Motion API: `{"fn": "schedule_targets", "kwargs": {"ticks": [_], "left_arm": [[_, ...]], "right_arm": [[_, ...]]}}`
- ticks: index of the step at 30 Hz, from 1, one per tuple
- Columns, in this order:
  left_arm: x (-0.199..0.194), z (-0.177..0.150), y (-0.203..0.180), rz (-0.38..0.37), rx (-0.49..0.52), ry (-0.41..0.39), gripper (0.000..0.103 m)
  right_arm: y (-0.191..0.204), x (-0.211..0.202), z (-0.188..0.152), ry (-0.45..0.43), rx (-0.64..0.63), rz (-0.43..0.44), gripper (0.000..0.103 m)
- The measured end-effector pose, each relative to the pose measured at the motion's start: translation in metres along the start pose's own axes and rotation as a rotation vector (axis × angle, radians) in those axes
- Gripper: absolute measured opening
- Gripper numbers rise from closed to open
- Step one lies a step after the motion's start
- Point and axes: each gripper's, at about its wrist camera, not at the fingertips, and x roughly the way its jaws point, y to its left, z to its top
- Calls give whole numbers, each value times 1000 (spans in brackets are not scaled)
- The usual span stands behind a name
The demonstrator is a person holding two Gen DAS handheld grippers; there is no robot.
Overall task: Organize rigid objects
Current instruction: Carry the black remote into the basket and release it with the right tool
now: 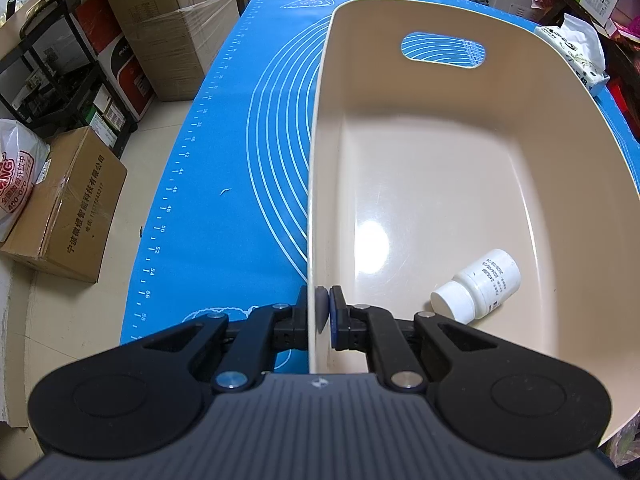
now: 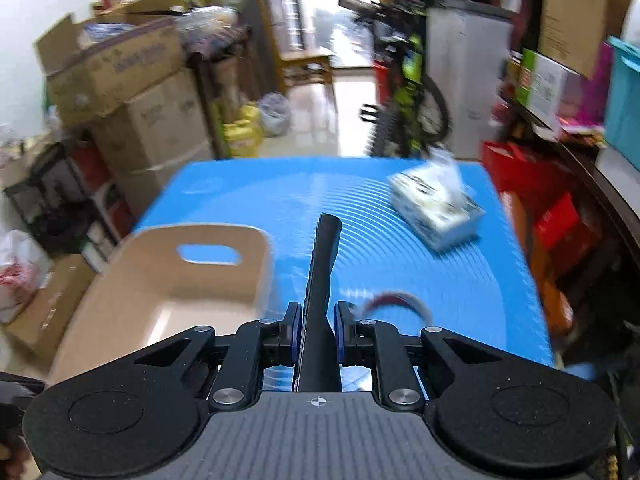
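A beige plastic bin point(image 1: 440, 152) stands on the blue mat point(image 1: 224, 168). My left gripper point(image 1: 318, 308) is shut on the bin's left wall near its front corner. A white pill bottle point(image 1: 478, 286) lies on its side inside the bin at the front right. In the right wrist view, my right gripper point(image 2: 318, 332) is shut on a long black tool-like object point(image 2: 322, 280) and holds it above the mat, to the right of the bin point(image 2: 168, 276). A roll of tape point(image 2: 394, 302) lies on the mat just beyond the right finger.
A tissue pack point(image 2: 436, 208) lies at the mat's far right; it also shows in the left wrist view point(image 1: 576, 52). Cardboard boxes point(image 1: 68, 208) and a black rack point(image 1: 60, 72) stand on the floor to the left. A bicycle point(image 2: 404, 80) and shelves stand beyond the table.
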Motion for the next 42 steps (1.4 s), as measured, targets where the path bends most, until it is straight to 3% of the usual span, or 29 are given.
{"fn": "schedule_targets", "kwargs": {"ticks": [6,11,25,33,35,38,42], "left_arm": [[1,0,0,2,2,0,11],[1,-1,0,2,2,-1,11],[2,0,1,-6,-1,-3,11],[2,0,0,-9,3,-4,11],[2,0,0,-7,11,-4,11],[2,-1,0,-6,18,-6,11],[2,-1,0,-5,19,-5,11]], "right_arm": [[54,8,11,-11,-74,96,27],[88,25,0,24,-124,131,27],[107,87,-51,257,-219,79,27],[123,97,-69,325,-323,63,27],[126,96,-69,322,-325,59,29],[123,93,-66,315,-306,59,42],[127,81,-65,274,-333,106,65]]}}
